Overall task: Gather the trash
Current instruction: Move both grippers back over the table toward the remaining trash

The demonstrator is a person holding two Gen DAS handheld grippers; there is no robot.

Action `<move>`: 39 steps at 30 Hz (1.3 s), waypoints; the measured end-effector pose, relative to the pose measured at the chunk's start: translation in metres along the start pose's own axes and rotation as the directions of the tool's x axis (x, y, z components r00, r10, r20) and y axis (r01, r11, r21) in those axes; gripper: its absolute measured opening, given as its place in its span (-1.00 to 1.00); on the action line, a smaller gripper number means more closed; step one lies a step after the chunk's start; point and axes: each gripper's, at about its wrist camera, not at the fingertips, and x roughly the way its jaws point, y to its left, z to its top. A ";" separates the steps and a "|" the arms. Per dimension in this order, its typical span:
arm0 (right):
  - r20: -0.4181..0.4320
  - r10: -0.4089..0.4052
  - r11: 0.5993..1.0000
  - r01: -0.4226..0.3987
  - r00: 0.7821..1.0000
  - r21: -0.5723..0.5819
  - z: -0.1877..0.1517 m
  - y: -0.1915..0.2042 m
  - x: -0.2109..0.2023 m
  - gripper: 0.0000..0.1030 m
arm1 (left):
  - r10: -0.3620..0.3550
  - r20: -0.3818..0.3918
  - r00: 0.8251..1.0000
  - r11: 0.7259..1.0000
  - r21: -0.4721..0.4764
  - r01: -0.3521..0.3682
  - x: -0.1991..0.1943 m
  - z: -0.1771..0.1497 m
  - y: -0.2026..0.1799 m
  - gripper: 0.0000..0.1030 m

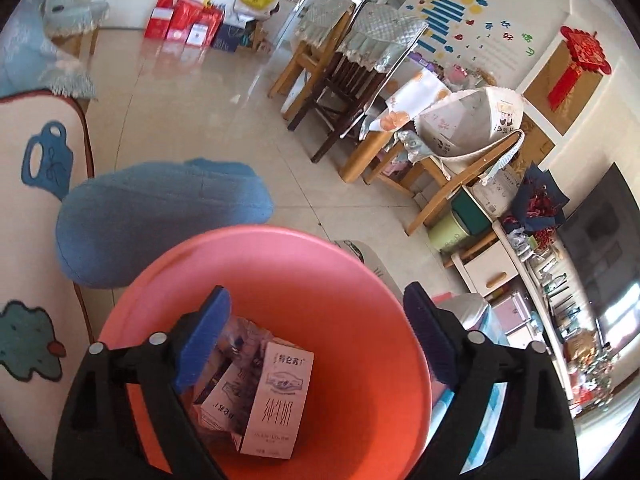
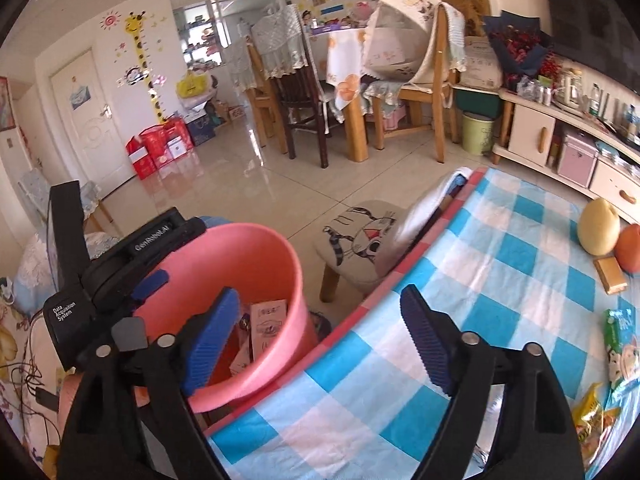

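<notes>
The left gripper (image 1: 318, 336) hangs over the mouth of the pink bin (image 1: 360, 280), its blue pads spread wide with nothing between them. Below lie milk cartons (image 1: 276, 396) and some crumpled clear plastic, so the trash collected so far sits at the bin's bottom.

The right gripper (image 2: 320, 340) is spread just as wide and empty, straddling the bin's rim and the near left edge of the table's blue-checked cloth (image 2: 500, 280). The bin stands tight against that edge, likely so that trash can be dropped straight off the table.

More trash seems to remain at the cloth's right edge: a green snack packet (image 2: 620, 344) and a yellow wrapper (image 2: 592, 412), though the lens blurs both. Near the far right corner sit a pale pear (image 2: 598, 226), an orange fruit (image 2: 630, 248) and a small tan block (image 2: 610, 274), probably not waste.

A cat-print stool (image 2: 360, 236) stands on the floor beside the bin, clear of any reach across the cloth. The left gripper's own body crowds the bin's left side in the right wrist view.
</notes>
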 end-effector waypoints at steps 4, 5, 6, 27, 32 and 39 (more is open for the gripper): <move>-0.005 -0.035 0.999 0.036 0.999 0.018 -0.008 -0.016 -0.011 0.73 | 0.000 0.030 1.000 1.000 0.019 0.000 -0.007 -0.002 -0.006 0.78; -0.008 -0.044 0.999 0.045 0.999 0.022 -0.010 -0.020 -0.012 0.74 | -0.005 0.038 0.999 1.000 0.025 0.004 -0.008 -0.003 -0.009 0.78; -0.013 -0.050 0.998 0.050 0.999 0.026 -0.012 -0.023 -0.014 0.74 | -0.010 0.045 0.999 0.999 0.035 0.008 -0.009 -0.003 -0.012 0.78; 0.009 -0.196 0.980 0.196 0.981 0.026 -0.076 -0.090 -0.081 0.87 | -0.284 0.180 0.942 0.894 0.404 0.193 -0.042 -0.062 -0.099 0.80; 0.042 -0.202 0.976 0.198 0.978 0.085 -0.095 -0.115 -0.104 0.88 | -0.313 0.149 0.938 0.859 0.466 0.213 -0.043 -0.080 -0.115 0.80; 0.044 -0.211 0.959 0.198 0.977 0.202 -0.115 -0.158 -0.131 0.89 | -0.327 0.125 0.937 0.811 0.545 0.211 -0.047 -0.106 -0.135 0.80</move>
